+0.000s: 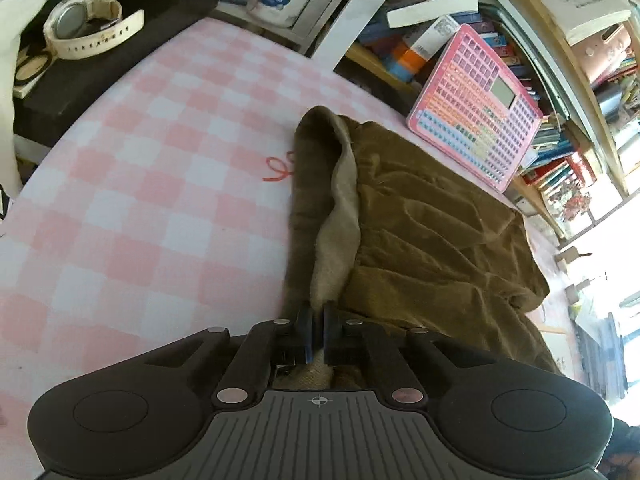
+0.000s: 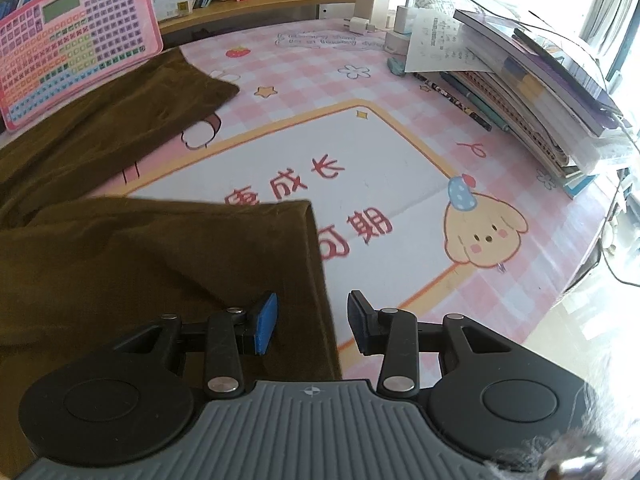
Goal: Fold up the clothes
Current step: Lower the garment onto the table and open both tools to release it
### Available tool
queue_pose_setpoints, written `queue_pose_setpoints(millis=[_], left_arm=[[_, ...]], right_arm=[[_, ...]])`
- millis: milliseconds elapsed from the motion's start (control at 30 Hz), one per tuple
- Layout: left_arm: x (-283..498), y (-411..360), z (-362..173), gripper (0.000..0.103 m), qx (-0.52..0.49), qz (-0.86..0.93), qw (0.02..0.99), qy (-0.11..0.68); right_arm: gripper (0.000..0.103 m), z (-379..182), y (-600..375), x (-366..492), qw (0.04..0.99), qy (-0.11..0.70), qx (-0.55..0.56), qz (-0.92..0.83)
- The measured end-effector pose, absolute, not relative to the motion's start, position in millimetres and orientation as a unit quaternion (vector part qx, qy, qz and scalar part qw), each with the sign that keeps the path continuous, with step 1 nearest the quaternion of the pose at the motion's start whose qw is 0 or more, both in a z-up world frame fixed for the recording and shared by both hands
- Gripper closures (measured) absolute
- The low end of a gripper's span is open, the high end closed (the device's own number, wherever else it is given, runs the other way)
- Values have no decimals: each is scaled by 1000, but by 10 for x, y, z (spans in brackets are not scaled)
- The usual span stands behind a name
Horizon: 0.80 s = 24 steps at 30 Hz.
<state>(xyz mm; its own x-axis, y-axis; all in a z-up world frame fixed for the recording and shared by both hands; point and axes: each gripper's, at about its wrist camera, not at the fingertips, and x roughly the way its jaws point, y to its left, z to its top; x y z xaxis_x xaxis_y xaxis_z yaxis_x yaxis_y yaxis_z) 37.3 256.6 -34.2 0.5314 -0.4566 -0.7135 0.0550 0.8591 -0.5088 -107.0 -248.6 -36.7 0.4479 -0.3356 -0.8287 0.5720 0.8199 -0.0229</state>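
In the left wrist view, the left gripper [image 1: 316,334] sits lowest in frame, its two fingers drawn nearly together and pinching the waistband edge of the brown corduroy trousers [image 1: 432,232]. A strip of paler lining [image 1: 340,216] shows where the fabric folds over, running away from the fingers. The trousers lie rumpled on the pink checked desk mat [image 1: 152,184], spreading to the right. Just left of the fold, a small red bow print [image 1: 277,168] shows on the mat. Beyond the trousers, a pink keyboard-style learning pad [image 1: 480,108] leans against shelves crammed with books [image 1: 424,36]. At far left, a white wristwatch [image 1: 86,26] rests on a dark surface.

In the right wrist view, the right gripper [image 2: 312,322] has its fingers spread wide, holding nothing. Its left, blue-padded finger [image 2: 266,322] is over the hem end of one trouser leg [image 2: 180,264], and the other finger is over the bare mat; whether either touches the surface I cannot tell. The second trouser leg [image 2: 120,120] lies farther back, reaching toward the pad. To the right, the mat carries a cartoon puppy [image 2: 484,236] and red characters. Farther off, a stack of books [image 2: 540,100] slopes along the right edge, with white chargers [image 2: 384,16] at the back.
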Motion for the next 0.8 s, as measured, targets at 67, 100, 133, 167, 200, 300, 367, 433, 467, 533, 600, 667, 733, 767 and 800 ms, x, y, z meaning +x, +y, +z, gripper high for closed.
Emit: queue_pose_setpoints(millis=[67,100,133,167,200,300,367,433,467,533,600,667,733,767,800], left_arm=[[359,2560,-329,95,-202,-149,851,461],[353,2534,-310,89,-187,-148,854,462],[347,2508,-290,87,-172,-147,858,462],[340,2481,-271,86,-158,-147,860,462],[317,2492,-230,86,-158,-141,865,454],[218,2545,-64,86,-173,-129,888,407],[165,2559,36,86,-183,-126,900,376],[167,2483,42,86,-181,-141,898,376],[166,2416,6,86,-176,-147,893,386],[125,2285,-67,86,-164,-155,887,404],[49,2156,-140,86,-151,-157,882,419],[-52,2079,-198,86,-160,-146,881,421],[-145,2020,-245,86,-175,-133,881,420],[-172,1980,-256,86,-178,-127,880,421],[-199,1939,-267,86,-181,-121,880,422]], right_arm=[[66,-381,-2538,-1018,839,450,140,-271],[66,-385,-2557,-994,839,449,144,-271],[67,-386,-2573,-970,839,448,146,-270],[69,-390,-2585,-944,839,449,147,-269],[69,-397,-2596,-915,839,452,146,-267],[80,-411,-2618,-832,841,458,141,-253],[85,-410,-2642,-753,841,462,128,-251],[88,-410,-2667,-674,841,466,115,-249],[89,-410,-2679,-635,841,468,108,-248],[90,-410,-2704,-556,841,472,95,-245],[90,-412,-2767,-452,843,474,85,-241],[90,-419,-2836,-339,846,473,73,-234],[90,-430,-2915,-212,852,470,58,-224],[90,-433,-2960,-145,855,468,53,-218],[90,-433,-3008,-83,857,467,50,-211]])
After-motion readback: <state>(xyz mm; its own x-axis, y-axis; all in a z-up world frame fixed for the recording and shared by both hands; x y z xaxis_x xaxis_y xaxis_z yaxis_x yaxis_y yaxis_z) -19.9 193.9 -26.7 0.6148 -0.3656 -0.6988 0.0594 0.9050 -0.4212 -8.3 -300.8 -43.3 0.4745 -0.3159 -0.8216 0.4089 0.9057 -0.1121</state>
